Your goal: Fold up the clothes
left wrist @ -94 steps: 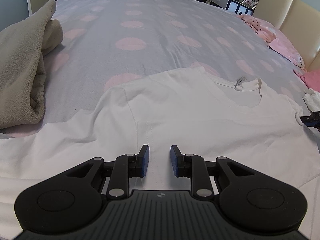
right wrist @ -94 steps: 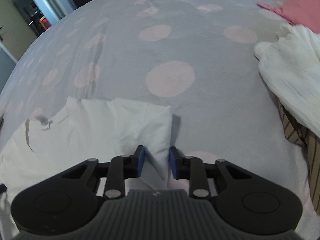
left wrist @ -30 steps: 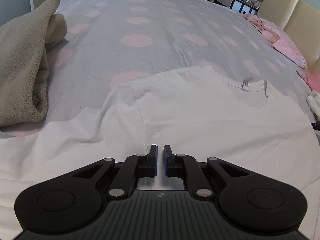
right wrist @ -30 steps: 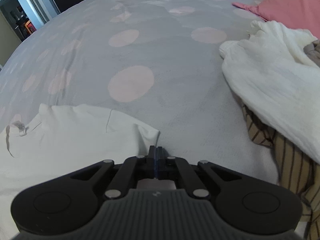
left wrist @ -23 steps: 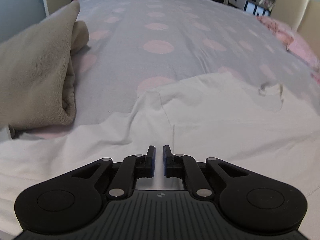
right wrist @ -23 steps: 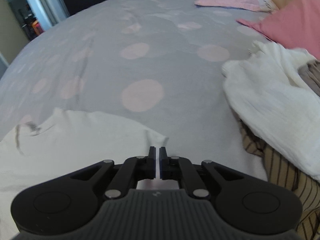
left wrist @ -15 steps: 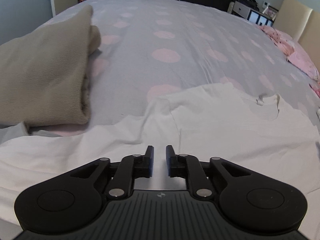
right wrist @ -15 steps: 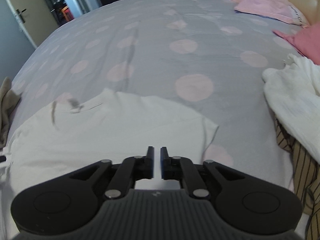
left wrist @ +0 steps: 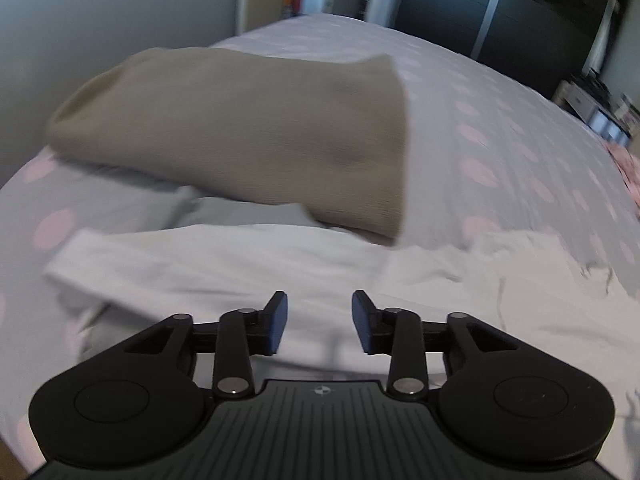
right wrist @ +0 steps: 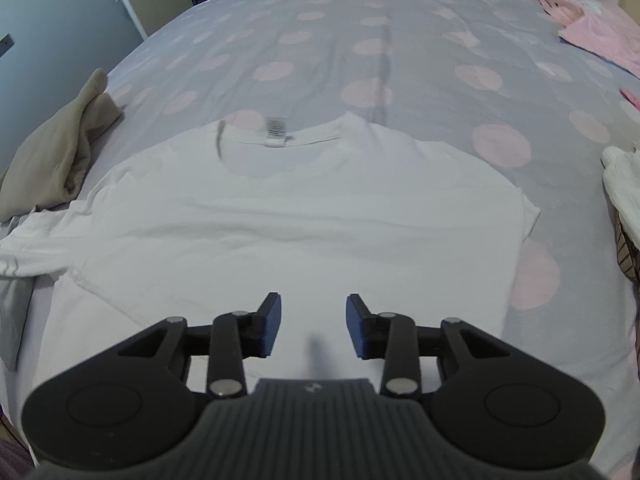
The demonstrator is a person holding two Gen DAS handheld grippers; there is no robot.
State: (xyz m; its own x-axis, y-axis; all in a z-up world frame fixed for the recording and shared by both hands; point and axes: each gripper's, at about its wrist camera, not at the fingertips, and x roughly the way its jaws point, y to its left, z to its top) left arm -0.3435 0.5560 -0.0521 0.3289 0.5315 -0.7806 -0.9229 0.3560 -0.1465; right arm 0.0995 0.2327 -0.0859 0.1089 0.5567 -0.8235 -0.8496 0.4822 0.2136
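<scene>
A white T-shirt [right wrist: 304,224] lies flat on the grey bed cover with pink dots [right wrist: 400,40], collar and label [right wrist: 275,132] at the far side. Its right sleeve is folded in along the right edge [right wrist: 524,216]; its left sleeve [right wrist: 32,248] sticks out to the left. My right gripper [right wrist: 313,330] is open and empty, just above the shirt's lower middle. In the left wrist view my left gripper [left wrist: 319,328] is open and empty over the shirt's left part [left wrist: 280,264], facing the left sleeve [left wrist: 132,256]. That view is blurred.
A folded beige fleece garment [left wrist: 248,132] lies just beyond the left sleeve; it also shows in the right wrist view [right wrist: 56,152]. A white garment [right wrist: 624,184] over striped cloth [right wrist: 628,248] lies at the right. Pink clothes [right wrist: 592,28] lie far right.
Both grippers were shut on the shirt's sides, pulled it, then opened and let go. The left gripper swung left toward the sleeve; the right one moved over the shirt's middle.
</scene>
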